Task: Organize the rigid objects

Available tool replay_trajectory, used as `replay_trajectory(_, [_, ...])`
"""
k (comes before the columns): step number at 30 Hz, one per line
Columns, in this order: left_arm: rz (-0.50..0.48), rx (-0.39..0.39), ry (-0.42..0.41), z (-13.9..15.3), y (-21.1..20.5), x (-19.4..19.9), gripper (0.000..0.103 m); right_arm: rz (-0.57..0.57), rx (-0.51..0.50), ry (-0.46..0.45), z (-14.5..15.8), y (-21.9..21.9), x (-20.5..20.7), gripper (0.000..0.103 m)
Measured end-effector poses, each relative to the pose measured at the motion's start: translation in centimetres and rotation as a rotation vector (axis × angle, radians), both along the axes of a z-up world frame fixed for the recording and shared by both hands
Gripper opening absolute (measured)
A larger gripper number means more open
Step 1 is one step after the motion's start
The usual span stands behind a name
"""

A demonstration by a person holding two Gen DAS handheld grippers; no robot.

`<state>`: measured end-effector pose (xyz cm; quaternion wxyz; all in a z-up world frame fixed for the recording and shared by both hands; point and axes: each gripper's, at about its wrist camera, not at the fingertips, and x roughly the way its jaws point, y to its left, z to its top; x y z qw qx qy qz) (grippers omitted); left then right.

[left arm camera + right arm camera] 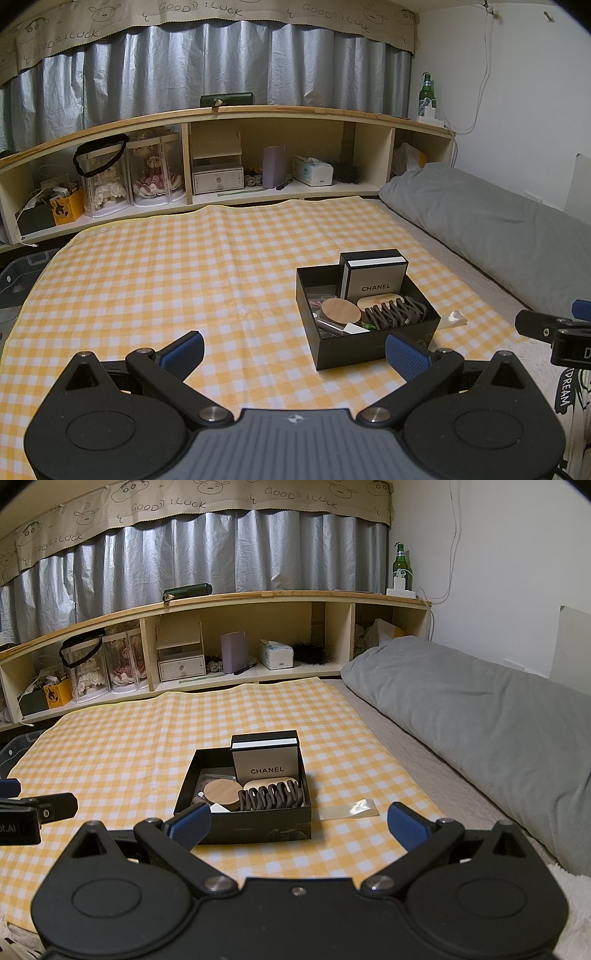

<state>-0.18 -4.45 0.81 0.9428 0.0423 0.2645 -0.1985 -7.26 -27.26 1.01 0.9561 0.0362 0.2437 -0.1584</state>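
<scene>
Left wrist view: left gripper (294, 355) and right gripper (299, 825) both spread wide, holding nothing.

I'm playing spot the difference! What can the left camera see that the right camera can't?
Only the left wrist view shows the left tool, open and empty, with the right tool at its right edge. Only the right wrist view shows the right tool, open and empty, and the whole clear wrapper. Both show the black box on the checked cloth, holding the Chanel box and brown hair claw.
</scene>
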Motion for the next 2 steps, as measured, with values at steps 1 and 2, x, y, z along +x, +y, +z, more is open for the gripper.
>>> replay_trajectory(1, [0.000,0.000,0.001,0.00,0.00,0.01,0.103,0.000,0.000,0.000,-0.01,0.01,-0.01,0.103])
replay_trajectory(2, [0.002,0.000,0.001,-0.01,0.01,0.01,0.103,0.000,0.000,0.000,0.00,0.00,0.00,0.103])
